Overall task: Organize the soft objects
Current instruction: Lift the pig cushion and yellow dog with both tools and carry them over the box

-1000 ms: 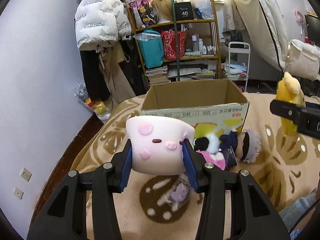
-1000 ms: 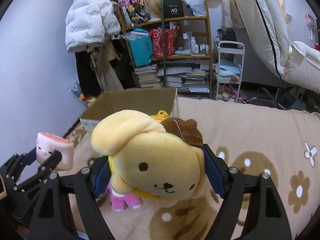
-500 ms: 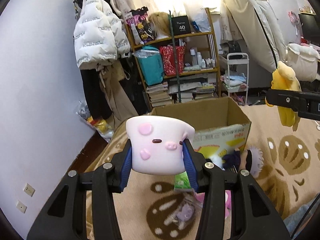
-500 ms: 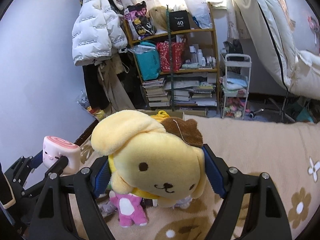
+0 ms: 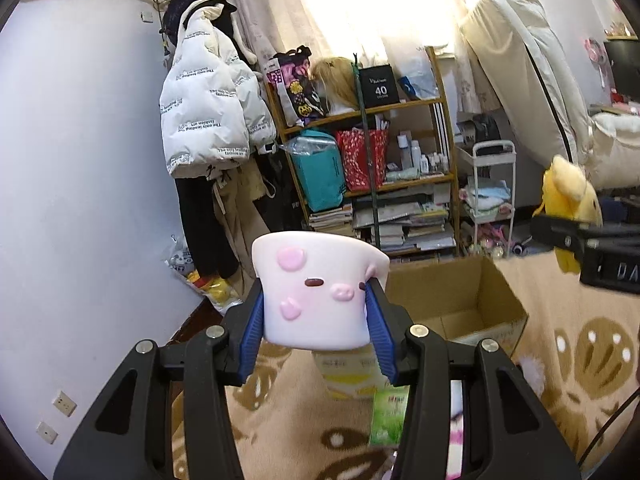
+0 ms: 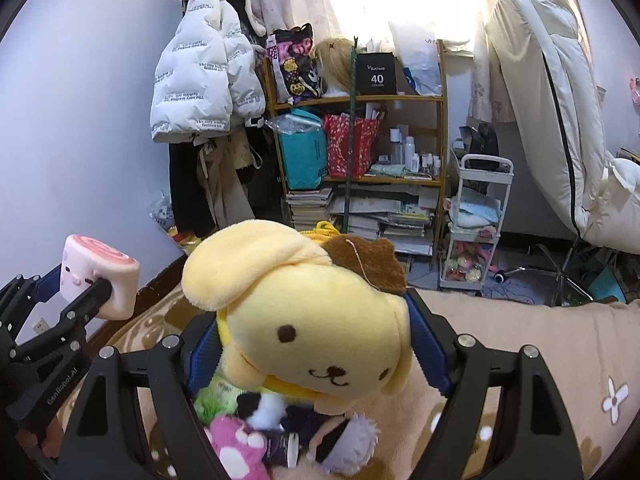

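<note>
Left gripper (image 5: 316, 312): blue pads clamped on the flanks of a pink pig-faced squishy roll (image 5: 320, 292), held aloft, swirl end up in the right-wrist view. Foam-like and light by the look of it, likely to bulge and spring back, so best held at mid-body as now, with only gentle squeeze. Ahead of and below those pads, to the right: an open cardboard box (image 5: 460, 304) on the flowered blanket (image 5: 592, 344), seemingly empty where visible. Just under the tongs: a green packet (image 5: 390, 416), blurred. Right gripper (image 6: 316, 344): jaws spread wide yet pressing both sides of a yellow dog plush (image 6: 312, 320), pinched at the head. Soft, light, floppy at the ears; a hold across the stuffed head looks safer than an ear. Beneath it: a pink plush (image 6: 236, 448) and a dark-clothed doll (image 6: 320, 440) lying on the blanket, not yet gathered.
</note>
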